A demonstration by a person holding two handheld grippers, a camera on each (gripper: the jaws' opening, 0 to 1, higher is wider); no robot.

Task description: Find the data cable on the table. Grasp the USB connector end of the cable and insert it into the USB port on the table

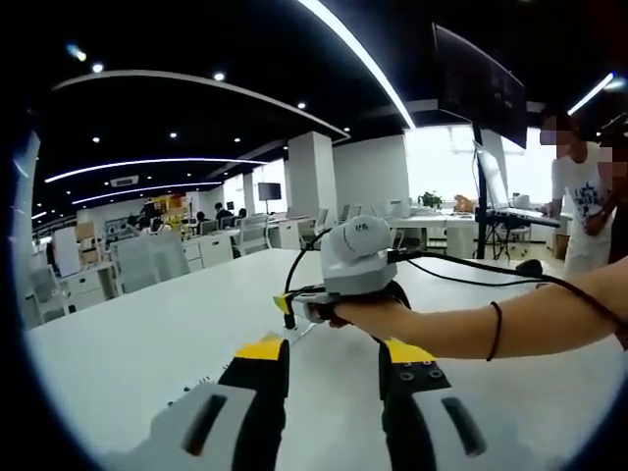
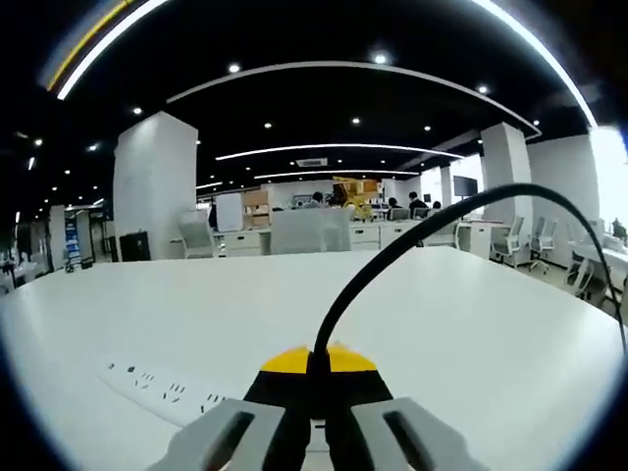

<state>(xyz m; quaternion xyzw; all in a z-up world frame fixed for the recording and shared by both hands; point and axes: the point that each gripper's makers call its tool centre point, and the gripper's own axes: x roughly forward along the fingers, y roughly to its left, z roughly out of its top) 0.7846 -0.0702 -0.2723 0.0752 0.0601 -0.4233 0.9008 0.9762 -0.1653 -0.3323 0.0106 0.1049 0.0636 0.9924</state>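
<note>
My right gripper (image 2: 316, 361) is shut on a black data cable (image 2: 412, 240), which rises from between the yellow jaw tips and arcs up and off to the right. The jaws hide the cable's end. A white power strip (image 2: 167, 388) lies flat on the white table (image 2: 245, 304), to the lower left of the jaws. In the left gripper view, my left gripper (image 1: 334, 350) stands open with nothing between its yellow-tipped jaws. Just beyond it the right gripper (image 1: 287, 306), held by a person's bare arm (image 1: 471, 329), points left with the cable (image 1: 294, 267) looping up from its tips.
A person in a white shirt (image 1: 581, 196) stands at the back right beside a stand with a dark monitor (image 1: 481, 83) and a laptop (image 1: 496, 186). Thin black leads (image 1: 471, 265) trail over the table's right side. Office desks and chairs (image 1: 147, 260) line the far edge.
</note>
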